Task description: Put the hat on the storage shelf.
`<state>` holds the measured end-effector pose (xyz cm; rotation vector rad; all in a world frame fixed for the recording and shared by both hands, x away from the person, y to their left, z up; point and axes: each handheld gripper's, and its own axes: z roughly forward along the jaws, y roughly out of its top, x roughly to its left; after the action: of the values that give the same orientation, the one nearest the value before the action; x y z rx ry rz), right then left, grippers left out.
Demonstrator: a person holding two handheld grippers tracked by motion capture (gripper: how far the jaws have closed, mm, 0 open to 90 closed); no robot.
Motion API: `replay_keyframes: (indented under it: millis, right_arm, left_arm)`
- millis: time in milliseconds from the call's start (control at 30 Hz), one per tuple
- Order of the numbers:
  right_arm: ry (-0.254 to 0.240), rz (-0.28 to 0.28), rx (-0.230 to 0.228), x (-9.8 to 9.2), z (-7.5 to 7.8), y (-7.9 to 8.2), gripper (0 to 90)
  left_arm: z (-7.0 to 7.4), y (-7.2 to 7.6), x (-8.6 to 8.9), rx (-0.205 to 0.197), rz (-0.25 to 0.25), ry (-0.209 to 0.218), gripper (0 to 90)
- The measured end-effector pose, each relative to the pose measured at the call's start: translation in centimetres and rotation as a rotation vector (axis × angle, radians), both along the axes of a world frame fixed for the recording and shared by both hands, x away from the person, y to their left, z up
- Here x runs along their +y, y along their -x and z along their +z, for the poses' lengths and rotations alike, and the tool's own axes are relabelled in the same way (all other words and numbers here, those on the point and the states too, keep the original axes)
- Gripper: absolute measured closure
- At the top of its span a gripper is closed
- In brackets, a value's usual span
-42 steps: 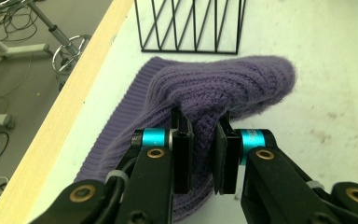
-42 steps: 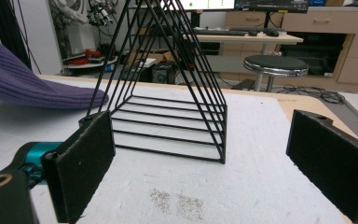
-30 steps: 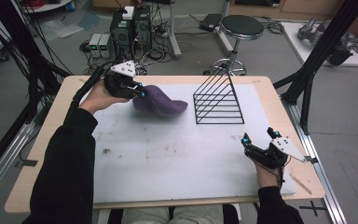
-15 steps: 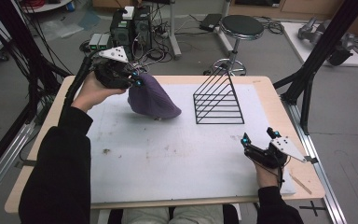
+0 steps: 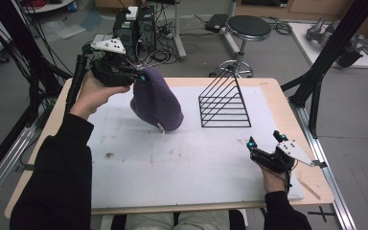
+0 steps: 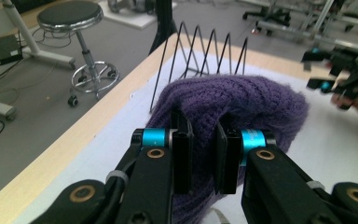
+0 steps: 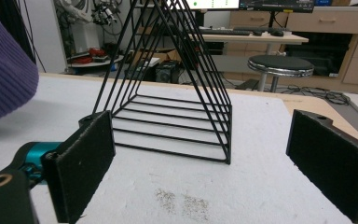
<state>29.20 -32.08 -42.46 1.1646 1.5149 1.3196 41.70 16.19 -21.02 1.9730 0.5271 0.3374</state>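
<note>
A purple knitted hat (image 5: 155,100) hangs in the air over the back left of the white mat (image 5: 182,163), pinched at its top by my left gripper (image 5: 140,76). In the left gripper view the jaws are shut on a fold of the hat (image 6: 228,102), near my left gripper's tips (image 6: 200,156). A black wire rack (image 5: 224,103) with a triangular profile stands at the back right of the mat. My right gripper (image 5: 263,146) rests low near the front right edge, open, with nothing between its pads (image 7: 86,163); the rack (image 7: 168,93) stands ahead of it.
The mat covers a wooden table (image 5: 287,115). A round stool (image 5: 245,28) and computer cases (image 5: 134,26) stand beyond the far edge. Black frame posts (image 5: 326,62) rise at the right. A few dark crumbs (image 7: 182,200) lie on the mat.
My left gripper has lifted the purple hat off the mat, so it now hangs from the jaws. The right gripper has stayed in place.
</note>
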Motion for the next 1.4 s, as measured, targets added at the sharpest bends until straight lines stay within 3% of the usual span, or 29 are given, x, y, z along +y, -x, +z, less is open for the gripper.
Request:
replay_keyframes:
  millis: [67, 267, 467, 567, 600, 633, 767, 867, 900, 933, 967, 1133, 1233, 1400]
  right_arm:
    - [-0.004, -0.001, 0.000, 0.0, 0.0, 0.0, 7.0]
    - [0.002, 0.009, -0.015, 0.0, 0.1, 0.1, 7.0]
    - [0.015, 0.062, -0.050, 0.6, 0.6, 0.3, 7.0]
    - [0.044, 0.108, -0.082, 1.3, 1.0, 0.4, 7.0]
    - [0.047, 0.126, -0.087, 1.6, 1.2, 0.4, 7.0]
    - [0.051, 0.141, -0.092, 1.9, 1.3, 0.4, 7.0]
    - [0.061, 0.221, -0.116, 3.0, 2.0, 0.3, 7.0]
    - [0.037, 0.284, -0.147, 4.1, 3.0, 0.4, 7.0]
    - [0.031, 0.305, -0.156, 4.5, 3.3, 0.5, 7.0]
    - [0.029, 0.332, -0.166, 4.9, 3.6, 0.5, 7.0]
    - [0.033, 0.360, -0.174, 5.4, 3.9, 0.4, 7.0]
    - [0.034, 0.532, -0.201, 7.8, 5.7, -0.5, 7.1]
    - [0.009, 0.625, -0.199, 8.9, 7.0, -1.6, 7.1]
    - [-0.008, 0.700, -0.210, 9.7, 7.9, -3.2, 7.3]
  left_arm:
    - [0.2, 0.2, -0.1, -0.004, -0.004, 0.009, 80.0]
    - [1.2, 1.4, -0.5, -0.012, -0.021, 0.103, 80.0]
    - [1.7, 2.1, -1.0, -0.016, -0.023, 0.137, 79.9]
    - [2.0, 2.5, -1.2, -0.027, -0.025, 0.174, 79.8]
    - [2.1, 2.9, -1.3, -0.034, -0.040, 0.226, 79.8]
    - [2.2, 3.1, -1.4, -0.040, -0.048, 0.249, 79.8]
    - [2.6, 3.8, -1.7, -0.060, -0.061, 0.306, 79.7]
    - [2.8, 4.0, -1.8, -0.059, -0.064, 0.343, 79.6]
    - [2.9, 4.0, -1.8, -0.047, -0.073, 0.389, 79.6]
    - [2.9, 4.0, -1.8, -0.047, -0.073, 0.389, 79.6]
    - [3.0, 4.1, -1.9, -0.047, -0.078, 0.415, 79.6]
    - [2.9, 4.1, -2.4, -0.029, -0.116, 0.442, 79.6]
    - [2.9, 4.1, -2.7, -0.026, -0.125, 0.446, 79.4]
    - [2.7, 4.0, -3.2, -0.018, -0.142, 0.479, 79.3]
